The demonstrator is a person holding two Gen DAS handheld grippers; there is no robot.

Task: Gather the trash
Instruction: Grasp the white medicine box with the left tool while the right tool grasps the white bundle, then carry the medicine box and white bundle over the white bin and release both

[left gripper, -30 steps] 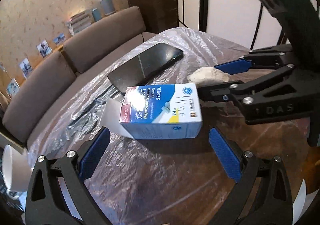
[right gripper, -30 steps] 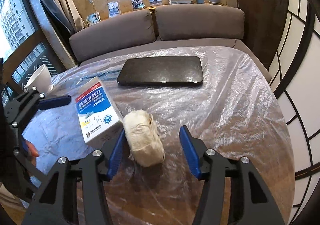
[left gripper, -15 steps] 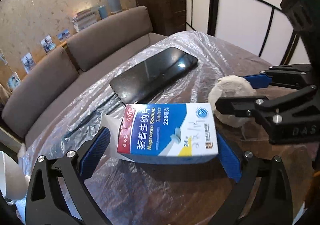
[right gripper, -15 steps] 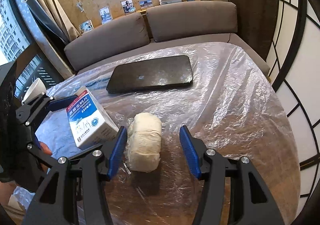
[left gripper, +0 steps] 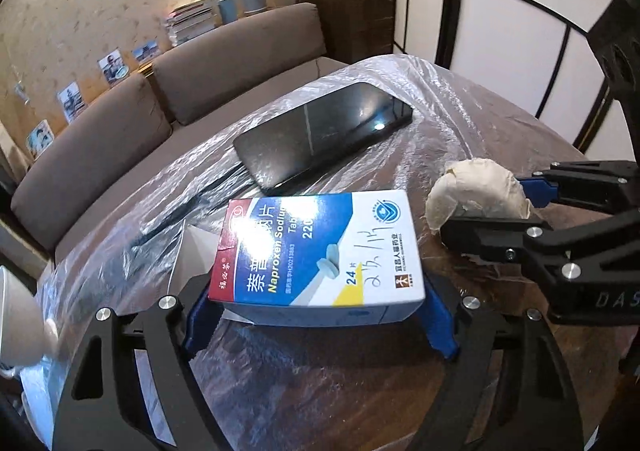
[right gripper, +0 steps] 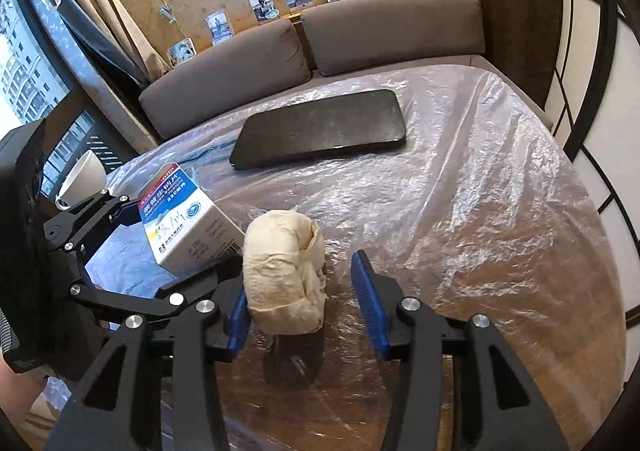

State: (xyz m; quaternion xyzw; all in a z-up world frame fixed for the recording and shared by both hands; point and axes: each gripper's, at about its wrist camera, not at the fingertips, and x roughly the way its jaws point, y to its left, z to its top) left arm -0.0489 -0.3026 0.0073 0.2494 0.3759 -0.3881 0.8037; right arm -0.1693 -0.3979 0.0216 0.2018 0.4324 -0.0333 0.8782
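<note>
A round wooden table (right gripper: 460,383) under clear plastic sheet (right gripper: 480,179) bears a phone (right gripper: 320,133), medicine box (left gripper: 320,251) and paper wad (right gripper: 284,271)

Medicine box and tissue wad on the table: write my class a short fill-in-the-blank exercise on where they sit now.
1. The medicine box sits between the blue pads of the ___ claw.
2. The crumpled tissue wad lies between the pads of the ___ claw.
3. Beyond both, a black ___ lies flat on the plastic-covered table.

Missing words: left; right; phone

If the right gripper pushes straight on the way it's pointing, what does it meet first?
Probably the crumpled tissue wad, already between the right gripper pads; past it, plastic-covered table. The phone lies farther off.
</note>
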